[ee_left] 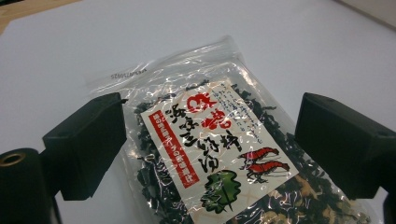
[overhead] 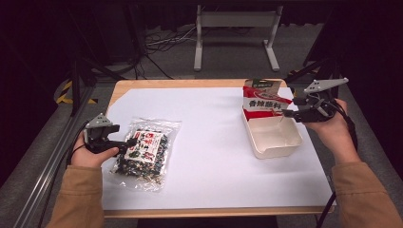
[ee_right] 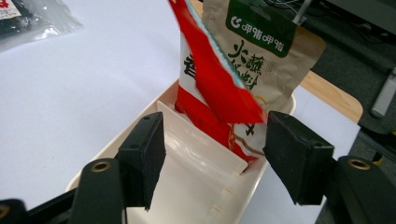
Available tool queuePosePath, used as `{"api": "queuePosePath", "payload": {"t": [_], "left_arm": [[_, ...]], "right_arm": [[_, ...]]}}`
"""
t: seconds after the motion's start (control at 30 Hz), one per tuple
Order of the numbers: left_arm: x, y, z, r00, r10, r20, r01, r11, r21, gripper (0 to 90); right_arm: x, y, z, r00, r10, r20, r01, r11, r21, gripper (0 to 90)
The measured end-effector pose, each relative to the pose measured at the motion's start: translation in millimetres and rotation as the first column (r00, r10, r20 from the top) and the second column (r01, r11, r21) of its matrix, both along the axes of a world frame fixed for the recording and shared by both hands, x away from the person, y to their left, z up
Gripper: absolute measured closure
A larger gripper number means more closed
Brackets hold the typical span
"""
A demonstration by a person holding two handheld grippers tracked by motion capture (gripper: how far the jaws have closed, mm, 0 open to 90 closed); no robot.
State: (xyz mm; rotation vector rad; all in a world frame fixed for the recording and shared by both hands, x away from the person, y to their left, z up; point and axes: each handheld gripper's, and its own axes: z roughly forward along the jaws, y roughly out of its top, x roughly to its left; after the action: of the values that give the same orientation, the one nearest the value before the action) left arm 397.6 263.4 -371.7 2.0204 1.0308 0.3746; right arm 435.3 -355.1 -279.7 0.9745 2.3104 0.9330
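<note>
We judge the job to be packing snack bags upright into the cream tray (overhead: 280,145), and we stand between two steps. Our right tool (overhead: 289,113) hangs released over the tray's open middle, its jaws spread with nothing between them; just ahead of it the red sachet (ee_right: 212,88) and, behind that, the tan pouch (ee_right: 266,56) stand on end in the far compartment, leaning on a low divider (ee_right: 205,140). The near part of the tray, under the right tool, holds nothing.

Our left tool (overhead: 127,142) is also released, jaws wide to either side of the seaweed bag (ee_left: 219,149), which lies flat on the white surface (overhead: 209,137) directly beneath and ahead of it. We cannot tell whether the jaws touch the film.

Next, we think, the left tool must lower, pinch an edge of that slippery flat bag, and carry it across to the tray, well off to its right.
</note>
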Motion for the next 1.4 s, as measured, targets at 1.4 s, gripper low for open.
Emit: {"api": "queuePosePath", "payload": {"t": [1.4], "left_arm": [[14.4, 15.3, -39.6, 0.9675, 0.104, -0.231, -0.090, 0.9936, 0.068, 17.5]], "right_arm": [[-57.5, 70.3, -34.3, 0.9736, 0.228, -0.015, -0.227, 0.972, 0.055, 34.7]]}}
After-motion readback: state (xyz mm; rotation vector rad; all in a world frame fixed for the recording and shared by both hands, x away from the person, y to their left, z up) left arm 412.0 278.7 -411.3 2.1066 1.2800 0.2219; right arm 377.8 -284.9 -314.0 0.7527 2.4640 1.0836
